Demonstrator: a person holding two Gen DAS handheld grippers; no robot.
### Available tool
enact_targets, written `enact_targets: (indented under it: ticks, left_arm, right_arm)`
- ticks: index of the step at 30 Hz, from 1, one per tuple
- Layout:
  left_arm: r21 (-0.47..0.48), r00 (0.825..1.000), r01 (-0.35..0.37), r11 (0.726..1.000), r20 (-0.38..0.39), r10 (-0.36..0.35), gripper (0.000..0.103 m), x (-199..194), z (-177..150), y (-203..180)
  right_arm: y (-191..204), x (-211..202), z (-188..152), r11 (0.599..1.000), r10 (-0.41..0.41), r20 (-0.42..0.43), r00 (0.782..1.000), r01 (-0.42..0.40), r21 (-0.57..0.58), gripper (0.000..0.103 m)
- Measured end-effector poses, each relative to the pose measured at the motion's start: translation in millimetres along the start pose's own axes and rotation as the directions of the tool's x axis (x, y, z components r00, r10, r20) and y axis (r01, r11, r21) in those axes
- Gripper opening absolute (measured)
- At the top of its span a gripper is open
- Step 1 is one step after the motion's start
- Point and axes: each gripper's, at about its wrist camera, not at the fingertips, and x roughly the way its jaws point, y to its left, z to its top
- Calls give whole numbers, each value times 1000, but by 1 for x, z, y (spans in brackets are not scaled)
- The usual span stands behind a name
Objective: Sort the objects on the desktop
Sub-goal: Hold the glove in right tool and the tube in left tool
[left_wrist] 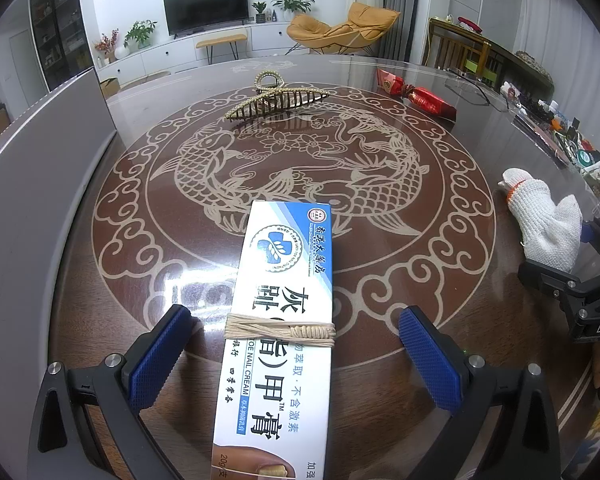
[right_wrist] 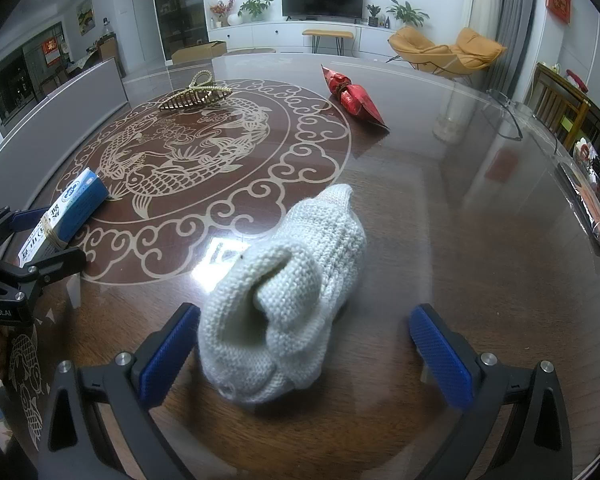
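Note:
A white and blue toe nail cream box point(left_wrist: 278, 312), bound with a beige cord, lies on the table between the wide-apart blue pads of my left gripper point(left_wrist: 292, 344), which is open and not touching it. The same box point(right_wrist: 66, 216) shows at the left of the right wrist view. A white knitted glove point(right_wrist: 288, 304) sits crumpled between the fingers of my open right gripper point(right_wrist: 304, 344); neither pad presses it. From the left wrist view the glove point(left_wrist: 544, 220) lies at the right, with the right gripper point(left_wrist: 572, 288) just behind it.
A gold hair claw point(left_wrist: 276, 98) and a red foil packet point(left_wrist: 418, 94) lie farther out on the round glass-topped table point(left_wrist: 440, 300) with the fish pattern. A grey panel point(left_wrist: 40, 184) stands along the left. Glasses point(right_wrist: 508, 116) and clutter line the right edge.

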Motion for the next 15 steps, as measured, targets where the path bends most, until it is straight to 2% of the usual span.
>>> enact_targets:
  ticks: [15]
  left_arm:
    - [0, 1000, 1, 1000, 1, -1, 103, 0, 0, 0]
  right_arm:
    - [0, 0, -1, 1000, 0, 0, 1000, 0, 0, 103]
